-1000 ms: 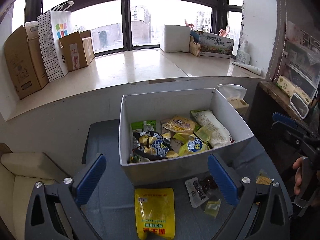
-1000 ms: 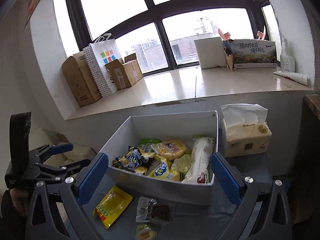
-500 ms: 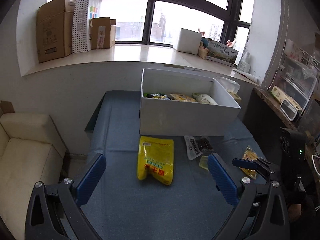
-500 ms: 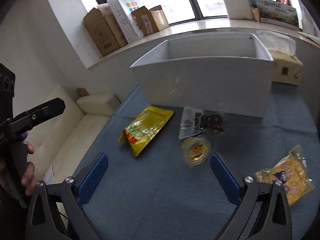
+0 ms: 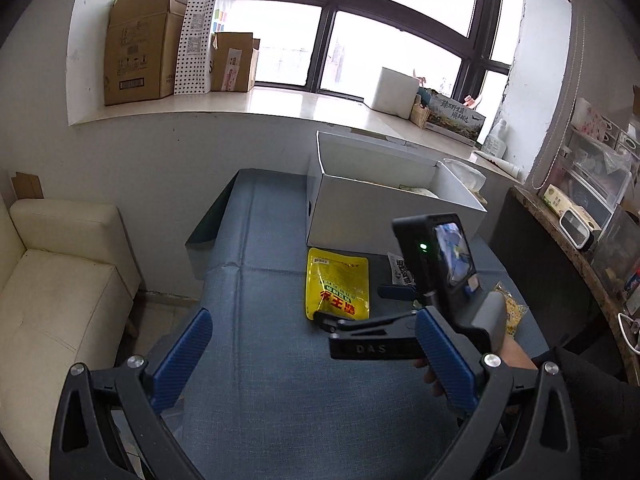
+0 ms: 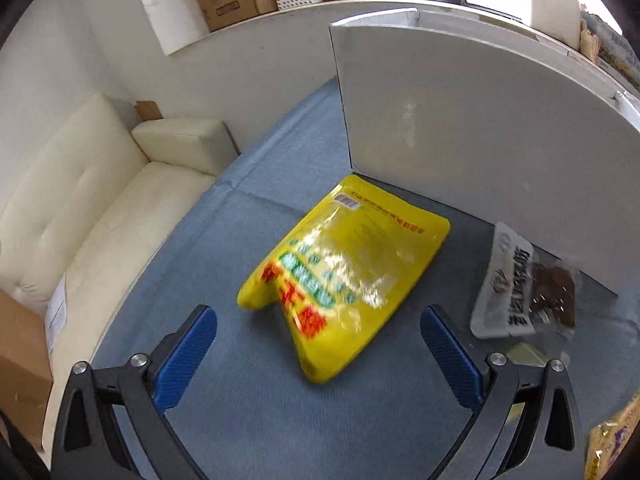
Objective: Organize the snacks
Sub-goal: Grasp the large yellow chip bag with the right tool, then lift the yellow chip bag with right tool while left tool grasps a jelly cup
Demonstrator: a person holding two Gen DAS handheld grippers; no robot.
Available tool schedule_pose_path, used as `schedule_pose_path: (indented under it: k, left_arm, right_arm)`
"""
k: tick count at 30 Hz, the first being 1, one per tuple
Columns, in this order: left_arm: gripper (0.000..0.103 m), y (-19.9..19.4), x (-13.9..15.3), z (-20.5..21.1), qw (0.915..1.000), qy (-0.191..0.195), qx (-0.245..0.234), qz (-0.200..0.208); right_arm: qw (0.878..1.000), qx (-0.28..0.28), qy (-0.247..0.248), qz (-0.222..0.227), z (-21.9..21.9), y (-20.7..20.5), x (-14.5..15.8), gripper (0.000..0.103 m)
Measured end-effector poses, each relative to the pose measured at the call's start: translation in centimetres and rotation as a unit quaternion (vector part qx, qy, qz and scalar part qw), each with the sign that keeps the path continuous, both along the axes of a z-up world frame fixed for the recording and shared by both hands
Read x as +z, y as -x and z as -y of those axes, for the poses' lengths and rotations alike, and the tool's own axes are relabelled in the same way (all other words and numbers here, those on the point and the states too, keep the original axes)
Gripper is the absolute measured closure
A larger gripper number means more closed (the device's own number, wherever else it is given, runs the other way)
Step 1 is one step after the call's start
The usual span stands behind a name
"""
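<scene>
A yellow snack bag (image 6: 340, 276) lies flat on the blue table cloth (image 6: 248, 408) in front of the white box (image 6: 460, 128). My right gripper (image 6: 318, 354) is open and empty, low over the near end of the bag. In the left wrist view the bag (image 5: 337, 288) lies past the right gripper (image 5: 360, 320), and the white box (image 5: 376, 208) holds snacks. My left gripper (image 5: 316, 364) is open and empty, back over the table's near side. A clear packet of dark snacks (image 6: 528, 288) lies to the right of the bag.
A small yellow-orange packet (image 6: 612, 444) lies at the table's right edge; it also shows in the left wrist view (image 5: 510, 312). A cream sofa (image 5: 52, 292) stands left of the table. Cardboard boxes (image 5: 140, 40) sit on the window sill. A dark shelf (image 5: 568, 240) with clutter stands at the right.
Both grippers have pulled back from the box. The right gripper has dropped low toward the yellow bag. The left has drawn back and leftward, so the right gripper shows in its view.
</scene>
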State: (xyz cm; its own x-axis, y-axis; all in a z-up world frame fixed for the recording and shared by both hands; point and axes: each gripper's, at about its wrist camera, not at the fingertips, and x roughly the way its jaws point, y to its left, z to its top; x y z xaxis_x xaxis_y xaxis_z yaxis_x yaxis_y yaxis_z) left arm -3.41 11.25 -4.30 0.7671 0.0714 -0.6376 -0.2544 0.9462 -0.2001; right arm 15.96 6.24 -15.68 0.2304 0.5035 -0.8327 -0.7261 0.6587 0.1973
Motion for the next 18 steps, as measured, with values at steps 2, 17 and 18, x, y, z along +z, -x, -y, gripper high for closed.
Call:
schedule_pose_path:
  k: [2, 17, 18]
  left_arm:
    - [0.000, 0.0, -0.1, 0.0, 1.0000, 0.002, -0.001, -0.001]
    - [0.000, -0.7, -1.3, 0.5, 0.9998, -0.003, 0.004, -0.018]
    - [0.000, -0.8, -1.4, 0.5, 0.9998, -0.002, 0.003, -0.020]
  right_arm:
    - [1.000, -0.011, 0.008, -0.002, -0.9, -0.5, -0.5, 0.000]
    - [0.996, -0.014, 0.057, 0.061, -0.8, -0.8, -0.8, 0.034]
    - [0.996, -0.011, 0.058, 0.066, -0.3, -0.6, -0.6, 0.038]
